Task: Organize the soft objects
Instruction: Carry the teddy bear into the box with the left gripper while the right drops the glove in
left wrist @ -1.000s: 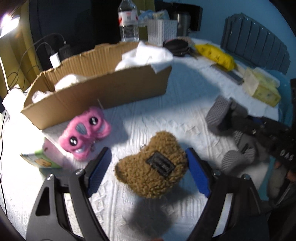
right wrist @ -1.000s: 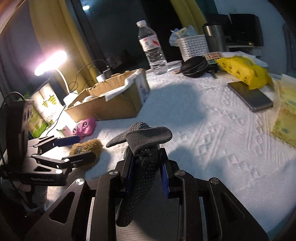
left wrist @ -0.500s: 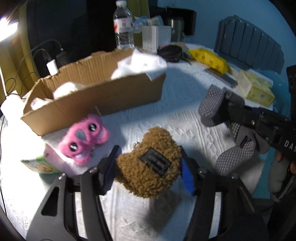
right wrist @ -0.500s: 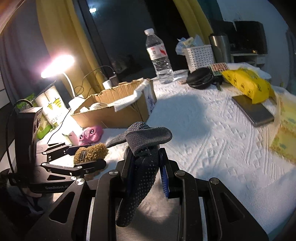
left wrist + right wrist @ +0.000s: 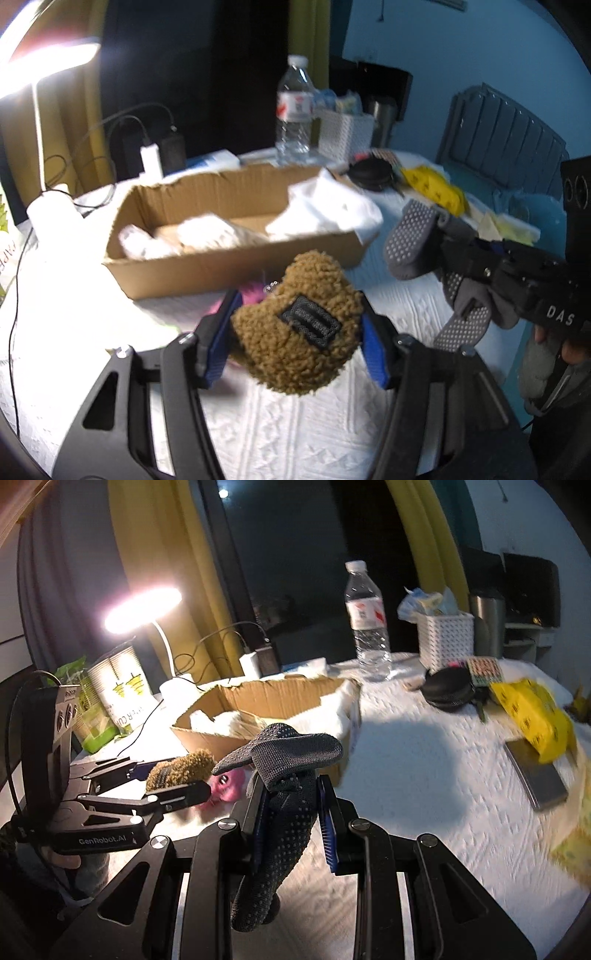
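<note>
My left gripper (image 5: pixel 295 343) is shut on a brown fuzzy plush (image 5: pixel 299 328) with a black patch and holds it above the white cloth, in front of the cardboard box (image 5: pixel 236 266). The box holds white soft items (image 5: pixel 328 210). My right gripper (image 5: pixel 291 812) is shut on a dark grey dotted sock (image 5: pixel 284 775), raised above the table; it also shows at the right of the left wrist view (image 5: pixel 436 240). A pink plush (image 5: pixel 229 786) lies on the cloth under the left gripper (image 5: pixel 177 779), mostly hidden.
A water bottle (image 5: pixel 365 620), white basket (image 5: pixel 443 635), black pouch (image 5: pixel 448 688), yellow packet (image 5: pixel 532 712) and a flat grey device (image 5: pixel 535 779) stand behind and right of the box. A lit lamp (image 5: pixel 144 605) and cables are at the left.
My left gripper closed on the brown plush and lifted it off the cloth toward the box. My right gripper rose and moved forward with the sock.
</note>
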